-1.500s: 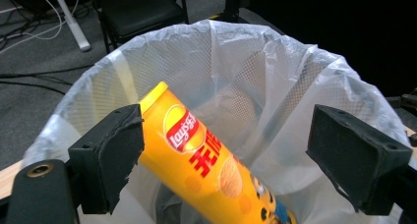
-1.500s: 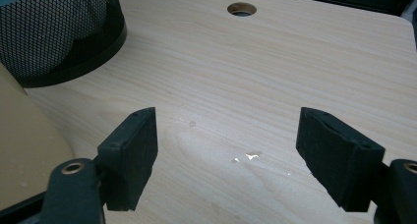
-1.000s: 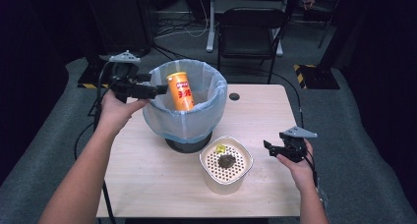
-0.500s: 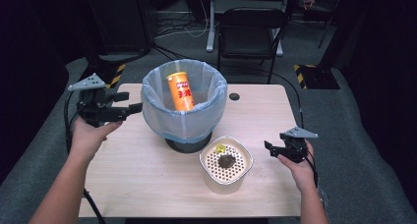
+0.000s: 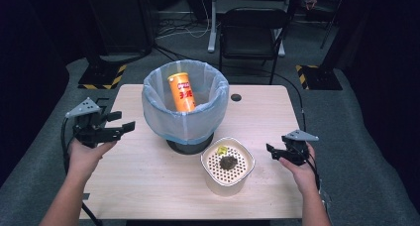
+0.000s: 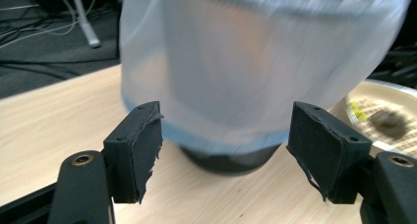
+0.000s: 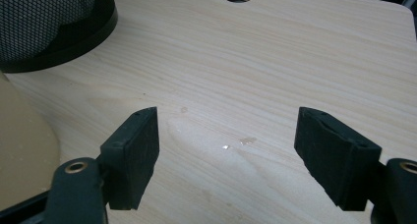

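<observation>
A black mesh bin lined with a pale blue bag point(image 5: 163, 119) stands mid-table, and an orange crisp can point(image 5: 182, 91) leans upright inside it. In front of it sits a beige perforated bowl point(image 5: 245, 179) holding a dark scrap point(image 5: 228, 162) and a yellow bit point(image 5: 221, 149). My left gripper point(image 5: 121, 121) is open and holds nothing, left of the bin and pointing at it. In the left gripper view the left gripper point(image 6: 226, 150) frames the bag point(image 6: 255, 62). My right gripper point(image 5: 271, 150) rests open just right of the bowl; in the right gripper view the right gripper point(image 7: 228, 155) has bare wood between its jaws.
The wooden table point(image 5: 148, 186) has a round cable hole point(image 5: 236, 97) behind the bin on the right. A black chair point(image 5: 252, 28) stands beyond the far edge. In the right gripper view the bin's base point(image 7: 49, 22) and the bowl's side point(image 7: 19, 150) are at the left.
My left gripper has drawn back from the bin's rim, going left and toward the front, and now hovers beside the bin. The right gripper has stayed put.
</observation>
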{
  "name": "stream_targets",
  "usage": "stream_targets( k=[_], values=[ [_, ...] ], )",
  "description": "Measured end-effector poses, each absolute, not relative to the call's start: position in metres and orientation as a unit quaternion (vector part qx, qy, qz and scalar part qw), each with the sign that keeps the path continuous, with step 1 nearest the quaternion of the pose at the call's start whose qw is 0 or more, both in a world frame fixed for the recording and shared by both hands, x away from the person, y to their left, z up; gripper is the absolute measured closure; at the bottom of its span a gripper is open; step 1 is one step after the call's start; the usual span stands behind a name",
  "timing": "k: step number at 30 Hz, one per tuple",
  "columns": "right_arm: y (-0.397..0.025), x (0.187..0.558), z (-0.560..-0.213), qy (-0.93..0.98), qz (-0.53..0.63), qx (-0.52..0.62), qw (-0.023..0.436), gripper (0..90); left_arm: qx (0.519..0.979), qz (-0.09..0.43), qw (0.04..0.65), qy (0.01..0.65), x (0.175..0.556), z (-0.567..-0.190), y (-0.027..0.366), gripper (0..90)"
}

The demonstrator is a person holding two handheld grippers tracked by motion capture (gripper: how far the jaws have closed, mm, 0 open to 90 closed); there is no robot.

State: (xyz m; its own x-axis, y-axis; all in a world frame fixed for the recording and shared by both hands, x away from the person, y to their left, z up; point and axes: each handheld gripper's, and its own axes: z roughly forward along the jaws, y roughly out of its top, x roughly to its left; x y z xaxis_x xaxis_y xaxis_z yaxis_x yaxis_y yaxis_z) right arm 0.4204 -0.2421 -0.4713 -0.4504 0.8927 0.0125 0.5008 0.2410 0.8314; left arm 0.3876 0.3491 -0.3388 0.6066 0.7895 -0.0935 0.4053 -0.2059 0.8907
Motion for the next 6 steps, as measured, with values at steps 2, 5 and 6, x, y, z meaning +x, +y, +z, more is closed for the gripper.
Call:
stream_targets(
  k=[2,5,6],
  values=[
    [-0.243,0.421,-0.472,0.75,0.404,0.465,0.242,24.7,0.75,0.196,0.487,0.402,0.387,-0.346,0.351,26.9],
    [-0.247,0.421,-0.475,0.746,0.402,0.468,0.249,24.7,0.743,0.201,0.485,0.416,0.381,-0.385,0.363,23.6],
    [-0.248,0.421,-0.476,0.745,0.401,0.472,0.25,24.7,0.743,0.201,0.485,0.416,0.381,-0.385,0.363,23.9]
  ],
)
